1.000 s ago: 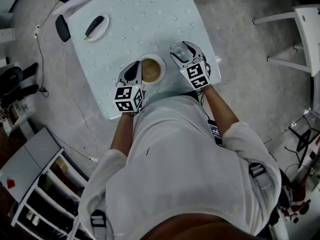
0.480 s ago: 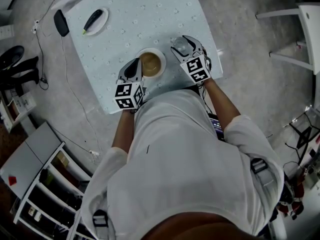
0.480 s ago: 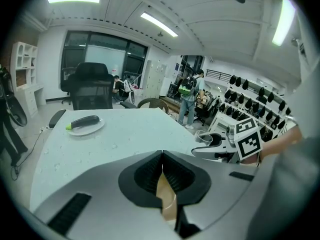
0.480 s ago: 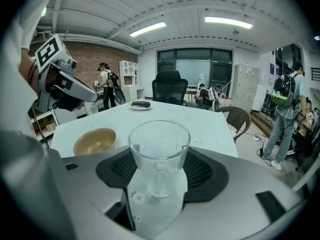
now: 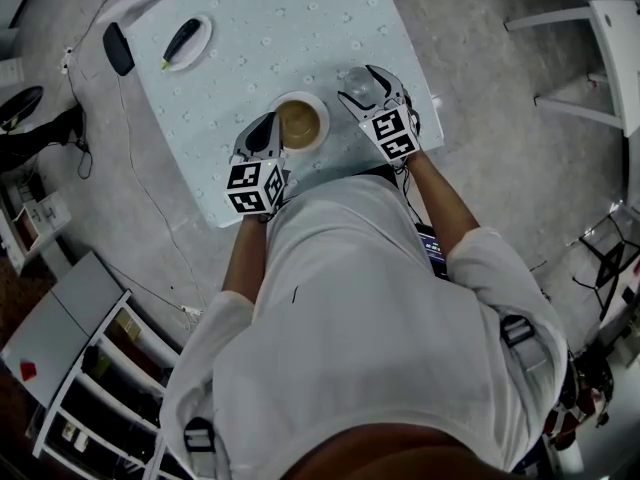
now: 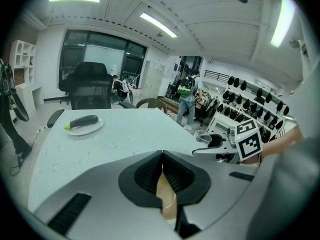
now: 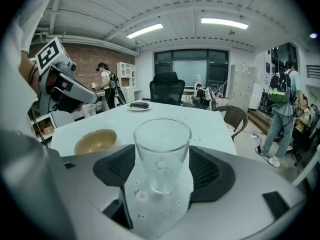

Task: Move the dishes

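your left gripper (image 6: 162, 156) has its jaws drawn narrow onto the near rim of the bowl (image 7: 96, 141). in the left gripper view only a thin tan sliver of that rim shows between the pads. the rest is hidden under the gripper's grey body.

your right gripper (image 5: 366, 86) has just been opening its jaws, and they now stand wide. the glass (image 7: 162, 134) stands upright on the table (image 5: 300, 28) between them. the pads sit close by its wall on either side; whether they touch it cannot be told. the bowl lies just to the left of the right gripper, and the glass just to the right of the left one.

ahead of both grippers, well apart, a white plate (image 6: 84, 126) carries a dark green vegetable (image 6: 82, 121). beyond it stands a black office chair (image 7: 167, 90). ahead and to the right of the right gripper, a wicker chair (image 7: 234, 116) stands off the table's edge. a flat black object (image 5: 118, 48) lies at the table's far left corner, too small to identify.

your own torso (image 5: 370, 338) cuts off the table's near edge in the head view. people (image 7: 280, 104) in the background are too distant to detail.
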